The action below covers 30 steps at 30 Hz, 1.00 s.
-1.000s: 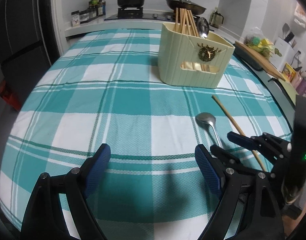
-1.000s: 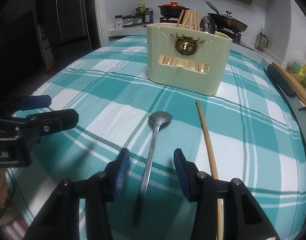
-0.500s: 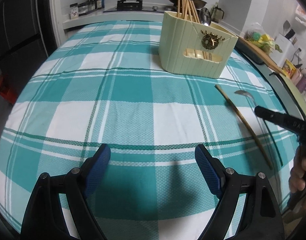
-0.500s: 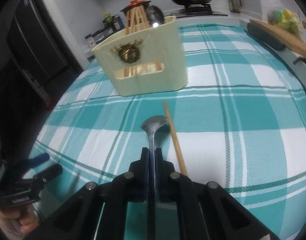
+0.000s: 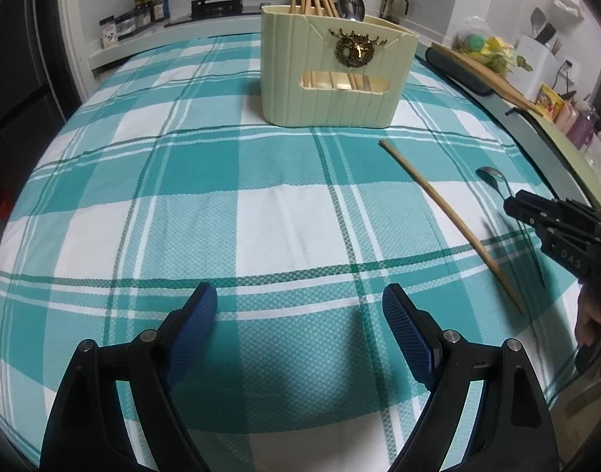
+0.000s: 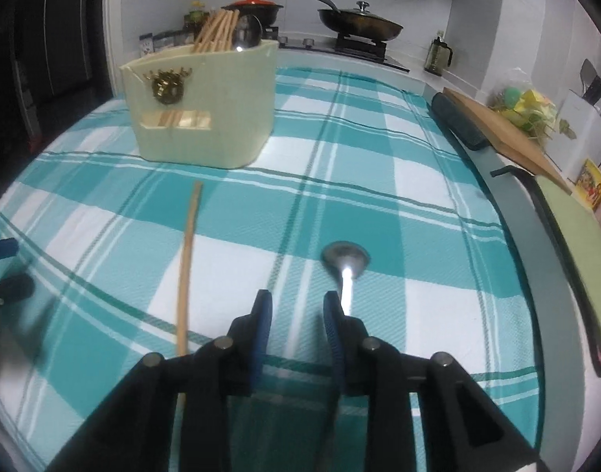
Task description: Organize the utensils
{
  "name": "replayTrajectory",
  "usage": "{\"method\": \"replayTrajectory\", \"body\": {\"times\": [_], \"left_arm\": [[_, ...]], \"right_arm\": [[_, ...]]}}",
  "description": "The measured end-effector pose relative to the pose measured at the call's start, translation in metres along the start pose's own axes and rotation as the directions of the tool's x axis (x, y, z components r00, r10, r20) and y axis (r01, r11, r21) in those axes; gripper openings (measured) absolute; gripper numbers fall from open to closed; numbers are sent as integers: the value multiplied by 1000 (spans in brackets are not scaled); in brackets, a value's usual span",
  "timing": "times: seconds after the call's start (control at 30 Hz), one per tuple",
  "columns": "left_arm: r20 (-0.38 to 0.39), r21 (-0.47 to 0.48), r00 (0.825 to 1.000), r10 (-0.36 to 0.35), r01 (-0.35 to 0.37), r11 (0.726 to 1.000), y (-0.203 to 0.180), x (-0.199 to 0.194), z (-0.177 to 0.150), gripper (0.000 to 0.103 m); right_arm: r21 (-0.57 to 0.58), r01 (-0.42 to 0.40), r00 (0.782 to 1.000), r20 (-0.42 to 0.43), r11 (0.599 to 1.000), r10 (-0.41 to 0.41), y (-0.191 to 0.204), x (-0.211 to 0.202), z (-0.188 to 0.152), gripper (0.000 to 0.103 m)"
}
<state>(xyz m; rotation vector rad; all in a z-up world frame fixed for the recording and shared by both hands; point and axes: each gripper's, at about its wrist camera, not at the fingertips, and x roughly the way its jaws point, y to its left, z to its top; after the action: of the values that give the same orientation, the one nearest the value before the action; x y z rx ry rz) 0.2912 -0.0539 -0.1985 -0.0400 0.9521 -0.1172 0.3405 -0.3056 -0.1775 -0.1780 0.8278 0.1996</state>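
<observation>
Near the table's right edge, right gripper [image 6: 296,314] sat part-spread, spoon [image 6: 345,261] off its right finger; left gripper [image 5: 298,320] spread wide.

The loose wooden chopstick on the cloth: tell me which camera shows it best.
The left wrist view. There the chopstick lies sharp and whole from tip to tip on the checked cloth, right of the open left gripper. In the right wrist view it is blurred, and its near end disappears behind the right gripper.
</observation>
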Motion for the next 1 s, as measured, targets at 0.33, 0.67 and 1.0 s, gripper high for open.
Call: {"method": "replayTrajectory", "body": {"times": [0.33, 0.67, 1.0], "left_arm": [[-3, -25, 1000, 6, -6, 1000, 8, 1, 4, 87], [0, -45, 1000, 9, -9, 999, 17, -1, 4, 87], [-14, -19, 1000, -3, 3, 1000, 6, 4, 1, 87]], "right_arm": [[-135, -69, 998, -21, 989, 67, 72, 14, -23, 26], [58, -138, 989, 55, 989, 135, 48, -24, -20, 27], [-93, 155, 988, 23, 984, -153, 7, 8, -13, 27]]}}
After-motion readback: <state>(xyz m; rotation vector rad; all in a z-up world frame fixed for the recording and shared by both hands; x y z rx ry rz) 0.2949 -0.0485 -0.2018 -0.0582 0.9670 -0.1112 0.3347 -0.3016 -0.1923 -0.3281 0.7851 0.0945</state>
